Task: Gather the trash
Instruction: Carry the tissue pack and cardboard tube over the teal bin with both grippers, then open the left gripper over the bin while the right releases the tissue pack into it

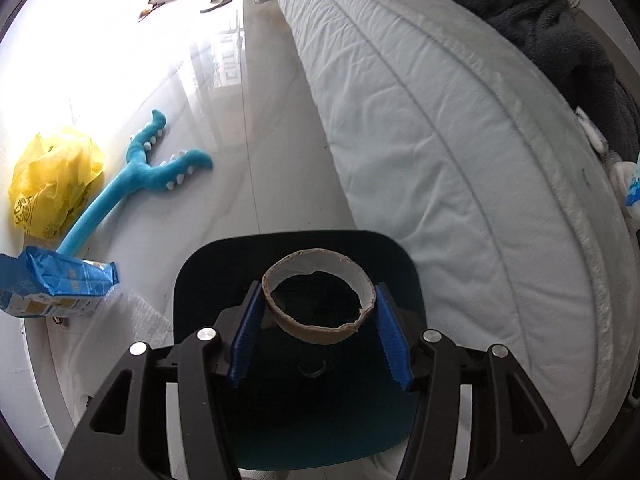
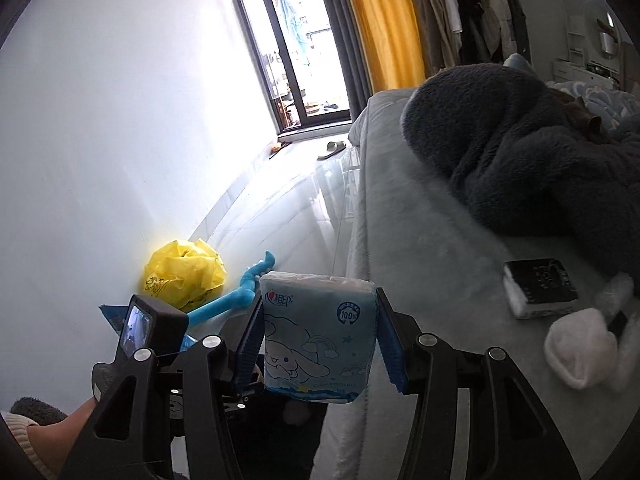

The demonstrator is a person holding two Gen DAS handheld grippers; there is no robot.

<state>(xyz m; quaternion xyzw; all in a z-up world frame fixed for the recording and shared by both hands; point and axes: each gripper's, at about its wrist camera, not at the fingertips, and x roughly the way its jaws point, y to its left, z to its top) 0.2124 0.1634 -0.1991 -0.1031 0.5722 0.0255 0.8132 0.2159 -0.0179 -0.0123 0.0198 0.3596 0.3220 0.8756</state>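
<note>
Left gripper (image 1: 320,304) squeezing a cardboard tape ring (image 1: 320,296) over a dark bin (image 1: 392,264), right gripper (image 2: 318,320) squeezing a blue tissue pack (image 2: 318,336) beside the bed (image 2: 420,240)

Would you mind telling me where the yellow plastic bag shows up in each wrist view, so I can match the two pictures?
Left wrist view: the yellow plastic bag lies at the far left on the floor, by the wall.
Right wrist view: it sits lower left of centre at the foot of the wall, above the left gripper's camera.
Shared landmark: the blue plush toy lies right beside it in both.
</note>
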